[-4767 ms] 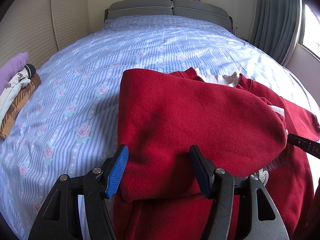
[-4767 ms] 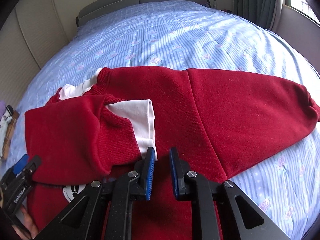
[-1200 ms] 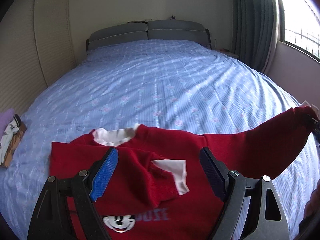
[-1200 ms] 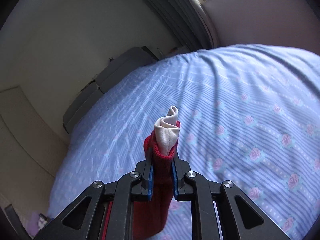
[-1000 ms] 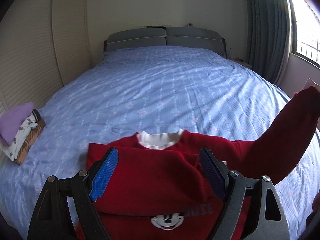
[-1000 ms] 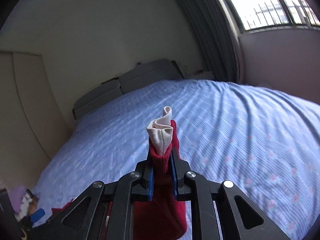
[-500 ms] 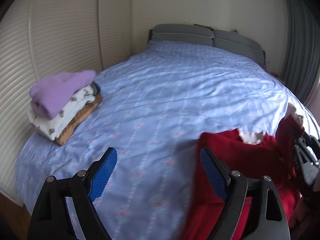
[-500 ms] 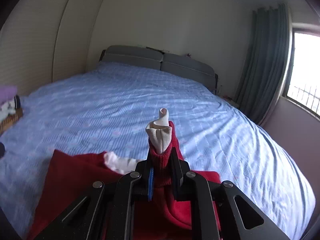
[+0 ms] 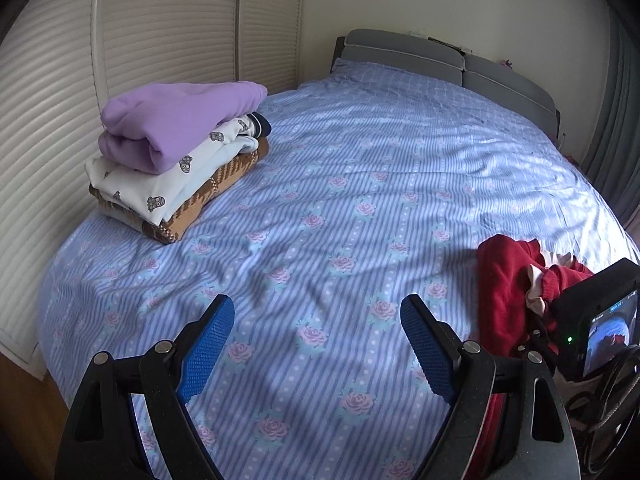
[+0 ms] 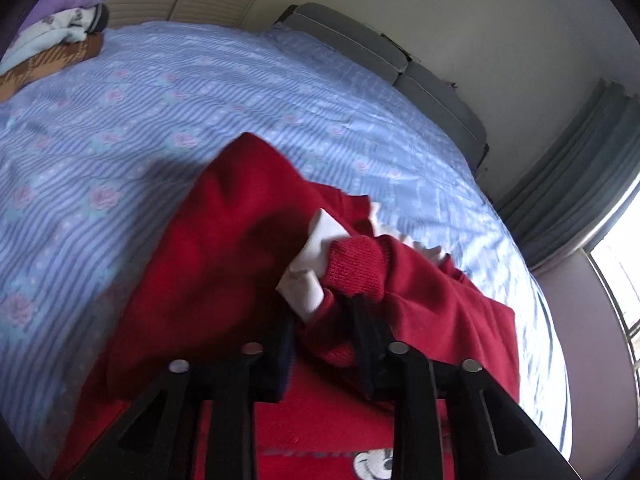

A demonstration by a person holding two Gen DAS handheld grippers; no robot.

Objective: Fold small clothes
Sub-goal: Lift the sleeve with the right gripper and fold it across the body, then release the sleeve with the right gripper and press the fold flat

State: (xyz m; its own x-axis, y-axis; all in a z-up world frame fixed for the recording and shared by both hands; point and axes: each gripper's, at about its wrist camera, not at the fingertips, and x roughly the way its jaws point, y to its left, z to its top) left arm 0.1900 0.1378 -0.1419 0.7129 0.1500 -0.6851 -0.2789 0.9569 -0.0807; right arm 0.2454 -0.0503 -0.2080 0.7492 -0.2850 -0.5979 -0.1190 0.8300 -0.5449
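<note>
Right gripper (image 10: 324, 320), jaws parted around the cuff (image 10: 354, 266), lays it across the red sweatshirt (image 10: 224, 264); left gripper (image 9: 316, 344) idles at nine o'clock, jaws spread.

The right gripper (image 10: 324, 328) now has its jaws parted, with the cuff (image 10: 352, 268) lying between them on the sweater (image 10: 224, 260) instead of raised and pinched.

The left gripper (image 9: 316, 344) now has bare sheet (image 9: 320, 216) between its jaws.
</note>
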